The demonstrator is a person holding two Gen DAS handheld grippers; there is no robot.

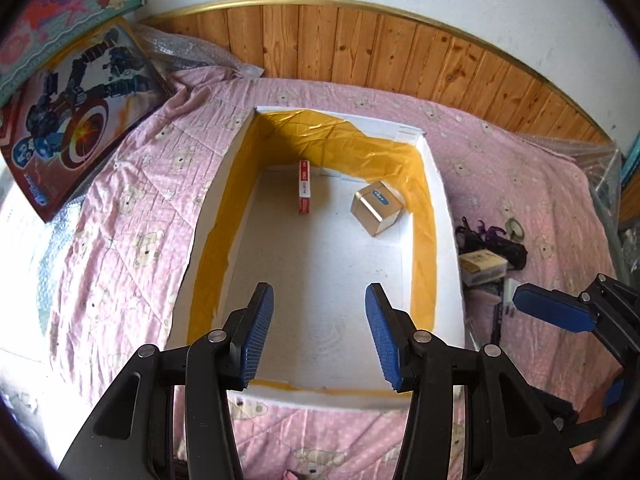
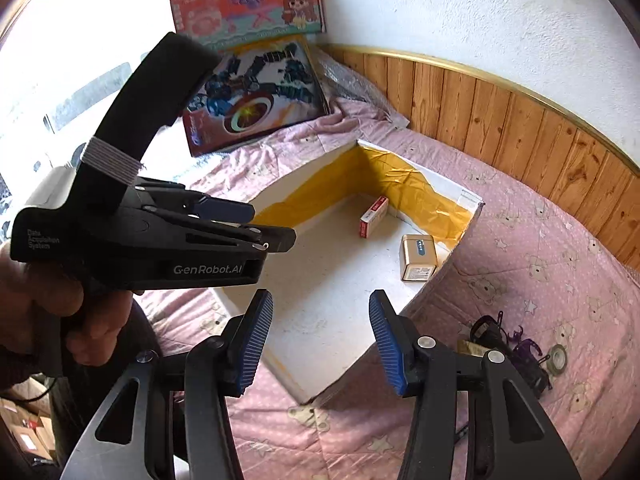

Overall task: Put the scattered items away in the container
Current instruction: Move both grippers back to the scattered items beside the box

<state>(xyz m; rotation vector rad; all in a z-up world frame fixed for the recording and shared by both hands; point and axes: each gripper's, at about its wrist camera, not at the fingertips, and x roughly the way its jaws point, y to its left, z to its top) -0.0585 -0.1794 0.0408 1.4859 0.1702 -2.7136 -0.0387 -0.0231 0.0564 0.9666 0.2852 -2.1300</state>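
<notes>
A white foam box lined with yellow tape (image 1: 424, 208) (image 2: 304, 196) sits on the pink bedspread. Inside lie a red-and-white small carton (image 1: 305, 193) (image 2: 373, 217) and a gold cube box (image 1: 376, 209) (image 2: 418, 258). My left gripper (image 1: 320, 336) is open and empty over the box's near end; it also shows from the side in the right wrist view (image 2: 240, 220). My right gripper (image 2: 320, 342) is open and empty above the box's near right corner. Right of the box lie a tan packet (image 1: 482, 266), a purple-black tangle (image 1: 492, 240) (image 2: 516, 344) and a tape roll (image 1: 515, 227) (image 2: 557, 358).
Two toy boxes (image 1: 80, 116) (image 2: 256, 96) lean at the bed's head on the left. A wooden headboard panel (image 1: 360, 48) runs along the far side. Bubble wrap (image 1: 588, 156) lies at the far right. Cardboard boxes (image 2: 28, 428) sit on the floor at the lower left.
</notes>
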